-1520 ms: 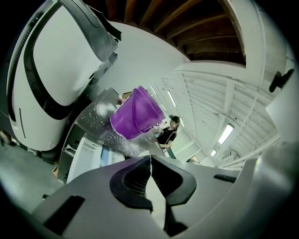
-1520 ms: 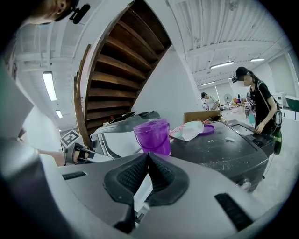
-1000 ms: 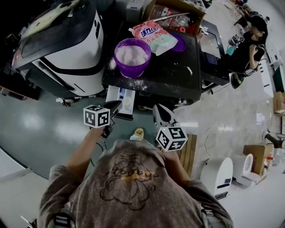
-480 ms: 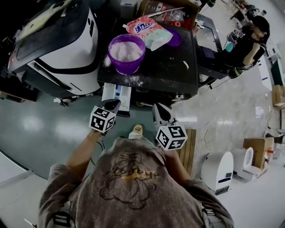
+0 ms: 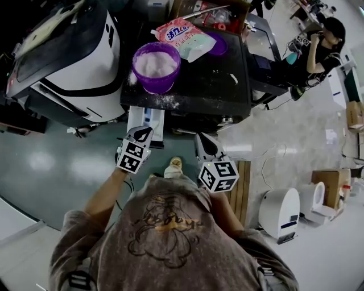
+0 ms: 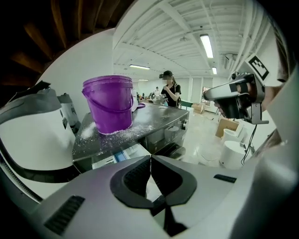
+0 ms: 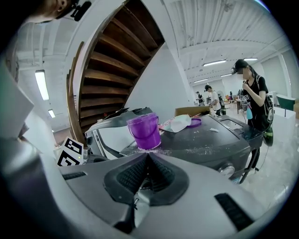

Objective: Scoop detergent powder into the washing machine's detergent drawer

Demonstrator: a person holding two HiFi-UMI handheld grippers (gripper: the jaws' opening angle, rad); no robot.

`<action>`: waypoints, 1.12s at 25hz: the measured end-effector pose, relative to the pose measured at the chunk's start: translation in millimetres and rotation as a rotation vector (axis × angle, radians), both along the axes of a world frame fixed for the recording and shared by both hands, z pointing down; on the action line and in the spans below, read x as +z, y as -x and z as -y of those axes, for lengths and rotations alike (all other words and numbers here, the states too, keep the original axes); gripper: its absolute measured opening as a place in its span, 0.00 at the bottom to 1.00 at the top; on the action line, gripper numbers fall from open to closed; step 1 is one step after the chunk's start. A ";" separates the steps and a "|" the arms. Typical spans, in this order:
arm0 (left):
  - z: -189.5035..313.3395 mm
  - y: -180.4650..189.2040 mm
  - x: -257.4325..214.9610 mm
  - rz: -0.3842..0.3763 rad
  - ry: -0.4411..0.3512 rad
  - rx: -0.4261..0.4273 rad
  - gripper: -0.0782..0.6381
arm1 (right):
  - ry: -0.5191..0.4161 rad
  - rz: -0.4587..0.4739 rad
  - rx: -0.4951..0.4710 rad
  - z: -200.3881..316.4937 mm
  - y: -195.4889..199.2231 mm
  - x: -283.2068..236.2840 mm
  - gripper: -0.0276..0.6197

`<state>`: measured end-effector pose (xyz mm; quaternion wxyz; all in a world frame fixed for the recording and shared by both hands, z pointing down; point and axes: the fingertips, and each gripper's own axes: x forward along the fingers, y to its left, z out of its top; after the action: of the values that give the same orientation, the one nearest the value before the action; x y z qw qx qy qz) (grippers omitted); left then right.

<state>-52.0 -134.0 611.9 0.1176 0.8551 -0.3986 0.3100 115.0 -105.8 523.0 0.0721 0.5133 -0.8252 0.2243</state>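
Note:
A purple bucket (image 5: 155,65) full of white powder stands on the dark washing machine top (image 5: 210,85), with spilled powder around it. Behind it lie a pink-and-white detergent bag (image 5: 181,37) and a purple lid (image 5: 219,42). The white detergent drawer (image 5: 145,119) is pulled out below the top's front edge. My left gripper (image 5: 140,135) is shut and empty, its tip over the drawer's near end. My right gripper (image 5: 206,145) is shut, lower and to the right of the drawer, with nothing seen in it. The bucket (image 6: 110,105) shows ahead of the left gripper (image 6: 150,158), and the bucket (image 7: 145,130) also shows ahead of the right gripper (image 7: 148,156).
A second white-and-black machine (image 5: 68,57) stands at the left. A cardboard box (image 5: 210,11) sits behind the washer. A person in black (image 5: 321,45) stands at the far right. White appliances (image 5: 281,213) and a wooden pallet (image 5: 242,187) sit on the floor at the right.
My left gripper has moved forward and a little right, up to the drawer's near end, with its marker cube turning. The right gripper has stayed put.

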 end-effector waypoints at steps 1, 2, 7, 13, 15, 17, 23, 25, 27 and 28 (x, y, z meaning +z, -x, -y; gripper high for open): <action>-0.5 -0.3 0.7 0.027 -0.014 0.013 0.14 | 0.002 0.001 0.002 -0.8 -0.2 0.7 0.04; -1.1 -0.8 1.0 0.052 -0.027 0.027 0.14 | 0.004 0.002 0.004 -1.5 -0.4 1.2 0.04; -4.3 -6.6 4.8 0.125 -0.077 0.090 0.14 | 0.013 0.002 0.015 -4.6 -1.3 4.9 0.04; -8.2 -13.9 7.4 0.227 -0.160 0.165 0.14 | 0.020 0.000 0.029 -8.6 -4.7 10.0 0.04; -9.5 -16.2 8.0 0.271 -0.192 0.196 0.14 | 0.022 -0.001 0.030 -8.9 -4.9 10.9 0.04; -11.3 -17.2 8.6 0.321 -0.224 0.230 0.14 | 0.023 -0.002 0.029 -9.2 -4.5 11.1 0.04; -13.4 -16.6 6.7 0.415 -0.301 0.277 0.14 | 0.026 -0.003 0.029 -11.0 -3.9 12.9 0.04; -13.4 -16.3 4.4 0.433 -0.329 0.287 0.14 | 0.027 -0.005 0.029 -11.4 -4.0 13.9 0.04; -13.9 -17.3 2.0 0.460 -0.366 0.313 0.14 | 0.027 -0.006 0.029 -10.9 -3.8 14.2 0.04; -14.5 -18.6 0.6 0.477 -0.386 0.330 0.14 | 0.027 -0.006 0.029 -10.4 -3.5 14.0 0.04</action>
<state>-33.4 -119.5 612.5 -0.1946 0.8180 -0.3224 0.4347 118.6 -95.4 537.0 0.0781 0.5246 -0.8145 0.2350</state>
